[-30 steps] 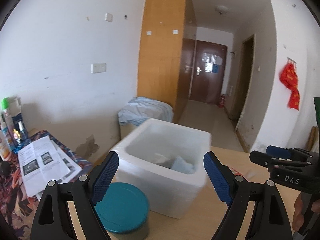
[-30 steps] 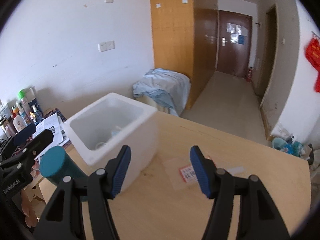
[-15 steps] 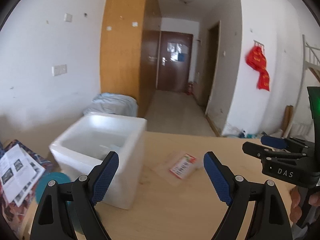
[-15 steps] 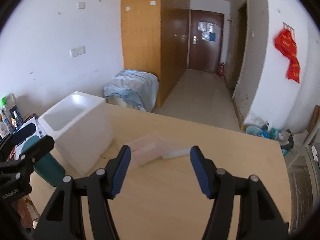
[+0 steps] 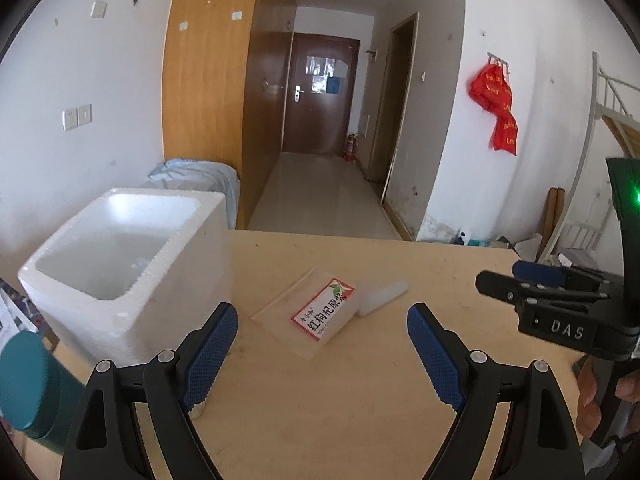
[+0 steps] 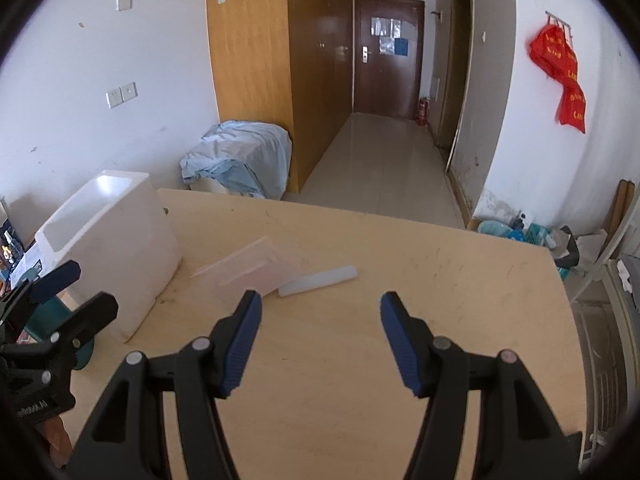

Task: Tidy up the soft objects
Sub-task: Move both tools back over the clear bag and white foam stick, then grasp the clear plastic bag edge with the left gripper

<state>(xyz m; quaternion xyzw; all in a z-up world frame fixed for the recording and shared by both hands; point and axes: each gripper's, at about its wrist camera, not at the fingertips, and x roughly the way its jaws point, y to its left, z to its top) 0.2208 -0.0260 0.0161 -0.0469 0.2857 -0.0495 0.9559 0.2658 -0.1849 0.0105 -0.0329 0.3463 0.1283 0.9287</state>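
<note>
On the wooden table [image 5: 320, 420], your clear pouch [image 5: 320, 316] lies flat, a white stick [image 5: 382, 296] touching it, the foam box [image 5: 120, 264] beside. Both your left gripper [image 5: 322, 354] and right gripper [image 6: 320, 344] are spread, empty. Only the left view shows the pouch's red label.

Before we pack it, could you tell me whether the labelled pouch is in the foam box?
Out: the pouch lies flat on the table beside the box.

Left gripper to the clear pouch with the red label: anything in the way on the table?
Nothing visible. The left gripper is open and empty, and only bare table lies between it and the pouch. The white foam box stands off to the left, and a small white strip lies against the pouch's far right edge.
</note>
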